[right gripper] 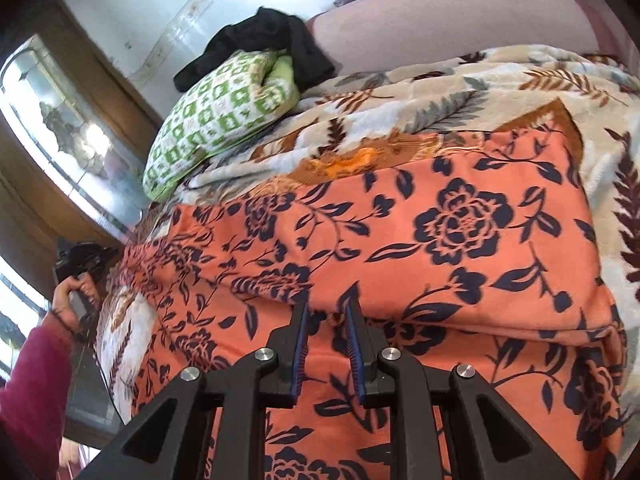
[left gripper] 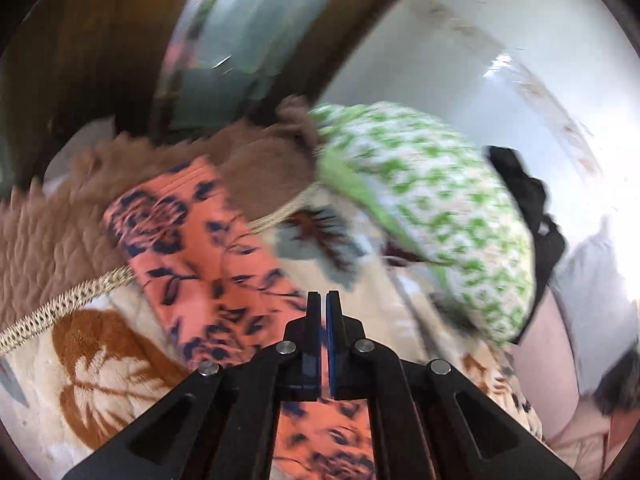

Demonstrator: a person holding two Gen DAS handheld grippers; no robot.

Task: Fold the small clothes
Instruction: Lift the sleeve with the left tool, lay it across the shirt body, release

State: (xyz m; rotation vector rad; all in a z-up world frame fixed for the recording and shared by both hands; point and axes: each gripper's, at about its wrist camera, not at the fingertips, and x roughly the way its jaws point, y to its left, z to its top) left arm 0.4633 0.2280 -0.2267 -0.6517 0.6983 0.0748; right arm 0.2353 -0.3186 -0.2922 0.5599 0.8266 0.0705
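The right tongs (right gripper: 326, 312) stand a little apart, released, their tips just at the folded edge of the orange flowered cloth (right gripper: 460, 240), and nothing is between them. The left tongs (left gripper: 323, 300) are clenched together over the same cloth (left gripper: 188, 248); whether a thin layer is pinched there I cannot tell. The cloth lies on the bed, spread on a leaf-patterned blanket (right gripper: 400, 120), with one part already turned over the other. I think the risk is this: the cloth is soft and lies in two layers, so the right tongs may catch only the upper layer, or also the blanket under it, and then the fold will come crooked or the blanket will be pulled up. The left view is blurred, so fast movement could also shift the cloth. I count one orange cloth, one blanket, one green-and-white pillow (right gripper: 216, 120), one black garment (right gripper: 264, 36) behind the pillow, one brown fluffy cover (left gripper: 60, 232).
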